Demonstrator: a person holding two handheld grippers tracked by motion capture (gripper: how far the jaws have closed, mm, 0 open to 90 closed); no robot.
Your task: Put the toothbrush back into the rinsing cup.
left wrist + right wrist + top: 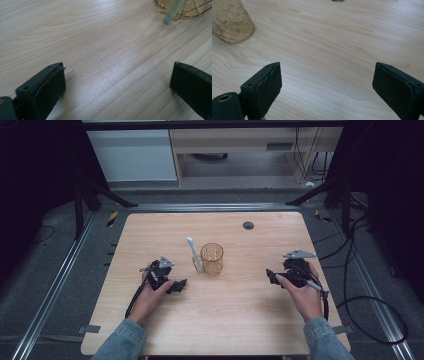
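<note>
An amber cut-glass cup [212, 258] stands upright near the middle of the wooden table [235, 315]. A pale toothbrush [194, 254] leans against the cup's left side, bristle end pointing away from me; its handle tip [168, 19] rests on the table by the cup's base [190, 10]. My left gripper [181, 284] lies low on the table, left of the cup, open with nothing between its jaws. My right gripper [270, 275] sits right of the cup [230, 22], also open and empty, jaws pointing toward the cup.
A dark round grommet [248, 225] is set in the table near its far edge. Cables [370, 320] trail off the table's right side. Metal rails and black stand legs flank the table on the floor.
</note>
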